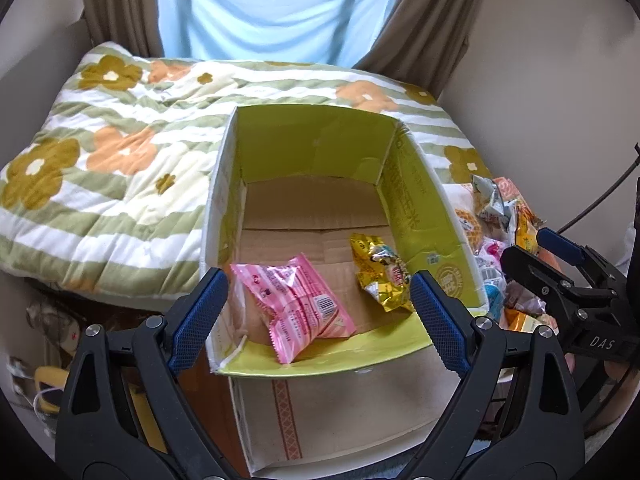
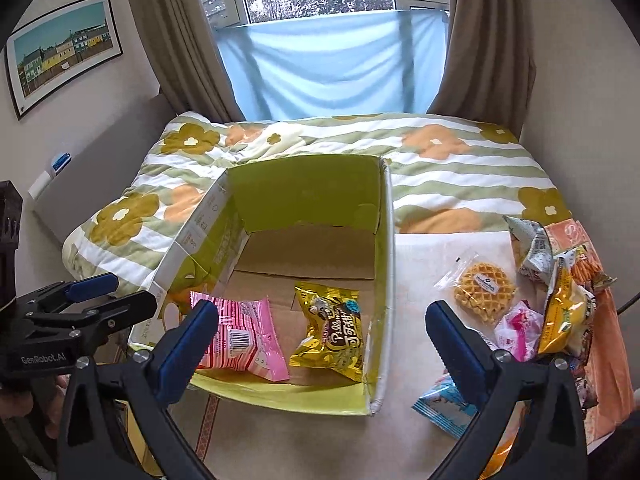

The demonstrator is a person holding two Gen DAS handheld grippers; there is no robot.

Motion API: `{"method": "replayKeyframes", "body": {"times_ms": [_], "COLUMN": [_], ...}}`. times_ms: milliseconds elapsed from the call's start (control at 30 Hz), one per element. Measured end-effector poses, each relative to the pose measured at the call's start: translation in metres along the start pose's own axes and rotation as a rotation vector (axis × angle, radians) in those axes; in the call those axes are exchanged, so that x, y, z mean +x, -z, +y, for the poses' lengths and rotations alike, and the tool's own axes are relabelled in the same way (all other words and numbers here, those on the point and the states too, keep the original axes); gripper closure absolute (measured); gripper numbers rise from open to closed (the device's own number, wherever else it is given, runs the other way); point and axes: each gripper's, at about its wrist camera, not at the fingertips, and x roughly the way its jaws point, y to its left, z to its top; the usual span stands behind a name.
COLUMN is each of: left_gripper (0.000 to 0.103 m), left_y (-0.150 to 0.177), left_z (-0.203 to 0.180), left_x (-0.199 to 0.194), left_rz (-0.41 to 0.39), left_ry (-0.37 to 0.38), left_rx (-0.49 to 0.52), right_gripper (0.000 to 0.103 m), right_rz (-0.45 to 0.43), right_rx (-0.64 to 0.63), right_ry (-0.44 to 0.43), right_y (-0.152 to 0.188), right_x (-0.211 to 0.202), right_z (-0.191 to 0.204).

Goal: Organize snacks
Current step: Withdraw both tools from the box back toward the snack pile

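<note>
From the left wrist view, our left tool [image 1: 316, 320] stands wide with nothing between its blue pads. Just ahead of it sits the open cardboard box [image 1: 420, 192], green on its inner walls and brown on its floor. Two snacks lie inside: a pink striped packet [image 1: 296, 308] between the pads and close to the left one, and a gold foil packet [image 1: 380, 270] just inside the right pad, against the box's right wall. Beyond the box to our right is the pile of loose snacks [image 1: 504, 216], partly covered by the right tool [image 1: 560, 264], whose far finger we cannot make out here. The box rests on a pale surface that we cannot tell to be a table or the bed; the flowered quilt [image 1: 100, 168] spreads left and behind it.

From the right wrist view, our right tool [image 2: 320, 344] is wide too, and holds nothing. The same box [image 2: 386, 280] lies ahead and slightly left of it. The pink striped packet [image 2: 248, 336] is half hidden behind the left pad, barcode up. The gold foil packet [image 2: 332, 332] lies between the pads, crinkled, with dark print on its front. Past the right pad, outside the box, we see a waffle biscuit in clear wrap [image 2: 482, 290], a blue packet [image 2: 444, 404] cut off by the finger, and the heaped pile [image 2: 560, 276], its wrappers too jumbled to count. The left tool [image 2: 96, 292] shows at the far left, fingers apart.
</note>
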Motion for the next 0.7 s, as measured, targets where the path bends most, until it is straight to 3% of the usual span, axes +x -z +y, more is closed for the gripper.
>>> {"method": "replayKeyframes", "body": {"times_ms": [300, 533, 700], "left_gripper": [0.011, 0.011, 0.011], "left_y": [-0.001, 0.014, 0.026], "left_z": [-0.093, -0.180, -0.232], "left_x": [-0.005, 0.013, 0.032], "left_rz": [-0.048, -0.028, 0.001], "left_ry": [0.019, 0.022, 0.001], "left_rx": [0.053, 0.071, 0.066], "right_gripper": [0.000, 0.000, 0.000], "right_rz": [-0.041, -0.017, 0.007], "right_rx": [0.063, 0.043, 0.038], "right_ry": [0.023, 0.060, 0.033], "right_y": [-0.001, 0.010, 0.020], "right_x": [-0.056, -0.081, -0.087], "right_z": [-0.085, -0.161, -0.209]}}
